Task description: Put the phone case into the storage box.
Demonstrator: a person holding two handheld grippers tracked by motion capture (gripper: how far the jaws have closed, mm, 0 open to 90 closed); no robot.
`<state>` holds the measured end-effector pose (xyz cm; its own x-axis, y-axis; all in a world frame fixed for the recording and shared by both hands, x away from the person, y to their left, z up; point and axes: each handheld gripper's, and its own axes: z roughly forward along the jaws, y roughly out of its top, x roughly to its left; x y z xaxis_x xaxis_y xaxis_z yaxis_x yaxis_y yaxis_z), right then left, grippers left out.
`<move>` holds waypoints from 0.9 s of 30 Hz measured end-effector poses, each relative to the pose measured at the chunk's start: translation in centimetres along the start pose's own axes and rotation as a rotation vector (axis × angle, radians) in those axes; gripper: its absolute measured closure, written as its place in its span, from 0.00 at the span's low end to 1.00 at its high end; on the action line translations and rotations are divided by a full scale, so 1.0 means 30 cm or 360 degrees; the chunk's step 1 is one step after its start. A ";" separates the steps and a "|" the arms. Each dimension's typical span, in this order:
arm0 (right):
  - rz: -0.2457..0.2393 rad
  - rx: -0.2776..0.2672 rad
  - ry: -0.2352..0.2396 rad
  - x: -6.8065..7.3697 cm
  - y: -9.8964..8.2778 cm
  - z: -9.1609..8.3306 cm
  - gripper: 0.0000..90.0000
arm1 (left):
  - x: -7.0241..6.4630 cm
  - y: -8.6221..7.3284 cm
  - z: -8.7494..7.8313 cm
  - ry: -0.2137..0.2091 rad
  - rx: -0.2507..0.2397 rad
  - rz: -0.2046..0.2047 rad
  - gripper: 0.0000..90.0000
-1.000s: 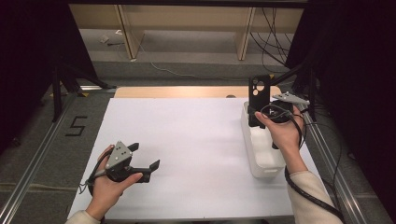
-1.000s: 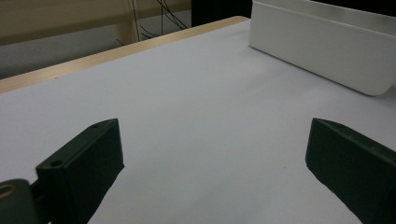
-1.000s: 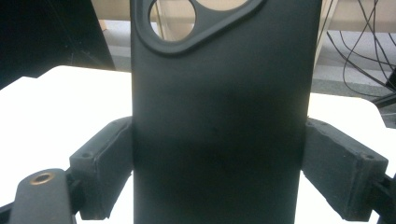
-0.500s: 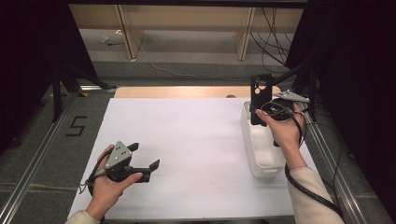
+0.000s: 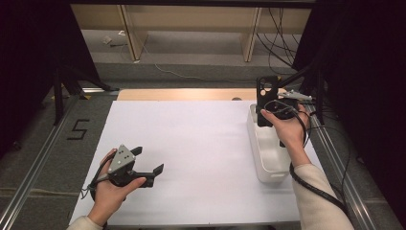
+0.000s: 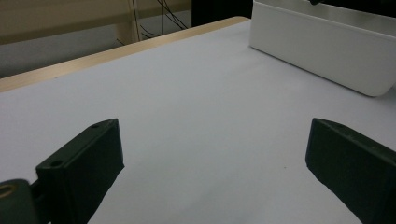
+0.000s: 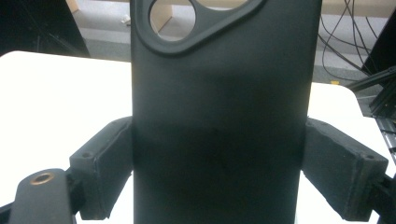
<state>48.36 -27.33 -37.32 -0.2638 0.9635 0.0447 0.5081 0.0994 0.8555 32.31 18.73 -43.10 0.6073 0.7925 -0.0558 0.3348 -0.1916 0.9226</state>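
A black phone case (image 5: 266,95) with a camera cutout at its top stands upright over the far end of a white bin (image 5: 268,160). My right gripper (image 5: 267,117) is shut on the case's lower part. In the right gripper view the case (image 7: 219,107) sits between both pads (image 7: 105,163), which press on its side edges. My left gripper (image 5: 149,159) rests low at the near left of the white table sheet (image 5: 201,139), open with nothing between its jaws. In the left gripper view the left gripper (image 6: 215,158) faces bare sheet, with the bin (image 6: 322,46) farther off.
A strip of wooden table edge (image 5: 182,94) runs behind the sheet. Metal rails (image 5: 33,163) flank both sides, with a "5" mark (image 5: 76,129) at the left. Cables and furniture legs lie on the floor beyond.
The right hand has lifted the phone case slightly up and away over the bin. The left hand and its gripper have stayed still.
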 end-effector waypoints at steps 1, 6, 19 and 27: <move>0.0000 0.0010 0.0001 -0.001 0.001 0.004 0.17 | 0.000 0.000 0.000 0.0000 0.0000 0.0000 0.04; 0.0015 0.0042 -0.0006 -0.006 0.003 0.028 0.17 | 0.001 0.000 0.000 -0.0002 -0.0001 0.0000 0.04; 0.0042 0.0118 -0.0027 -0.020 -0.006 0.090 0.17 | 0.002 0.000 0.000 -0.0002 -0.0003 -0.0001 0.04; 0.0060 0.0160 -0.0030 -0.024 -0.011 0.113 0.17 | 0.003 -0.001 0.000 -0.0007 -0.0003 -0.0001 0.04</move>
<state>51.16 -27.22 -39.40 -0.2278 0.9715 0.0654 0.5974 0.0864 0.7972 32.36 18.80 -43.12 0.6103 0.7901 -0.0583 0.3341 -0.1900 0.9232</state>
